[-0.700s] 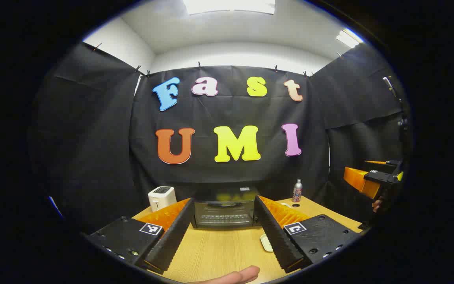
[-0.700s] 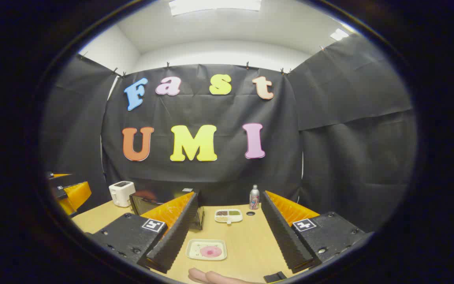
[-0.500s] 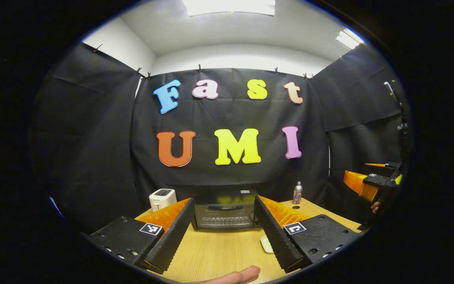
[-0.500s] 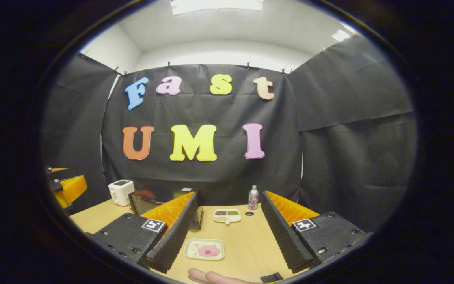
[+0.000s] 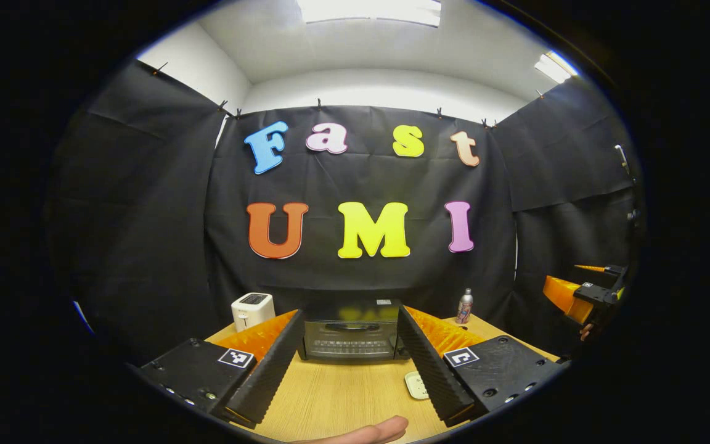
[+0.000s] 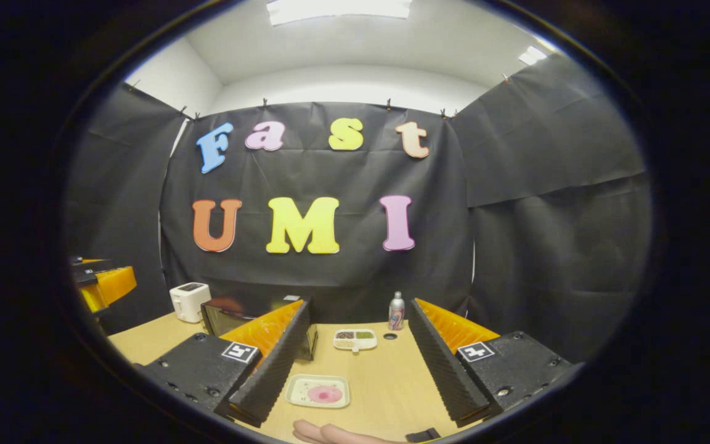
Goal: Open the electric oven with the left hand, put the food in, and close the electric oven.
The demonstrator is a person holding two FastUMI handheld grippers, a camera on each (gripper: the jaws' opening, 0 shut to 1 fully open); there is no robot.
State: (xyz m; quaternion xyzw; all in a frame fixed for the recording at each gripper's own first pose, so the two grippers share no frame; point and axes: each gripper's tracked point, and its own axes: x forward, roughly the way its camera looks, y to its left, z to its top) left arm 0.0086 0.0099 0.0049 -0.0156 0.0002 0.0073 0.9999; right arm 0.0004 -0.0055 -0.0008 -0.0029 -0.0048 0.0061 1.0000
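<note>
A black electric oven (image 5: 350, 330) stands at the back of the wooden table (image 5: 342, 394) with its glass door shut. My left gripper (image 5: 349, 364) is open, well short of the oven, framing it between its fingers. In the right gripper view, a square plate with pink food (image 6: 318, 391) lies on the table between the fingers of my open right gripper (image 6: 352, 364), with nothing held. The oven (image 6: 232, 314) shows partly behind the left finger there. The right gripper (image 5: 583, 290) also appears at the far right of the left gripper view.
A white toaster (image 5: 252, 309) stands left of the oven. A small metal bottle (image 6: 396, 311) and a divided snack tray (image 6: 355, 338) sit at the back of the table. A fingertip (image 5: 367, 430) shows at the bottom edge. The other gripper (image 6: 102, 283) hangs at the left.
Both grippers have shifted only slightly; the scene has slid a little in each view. The oven door has stayed shut and nothing was grasped.
</note>
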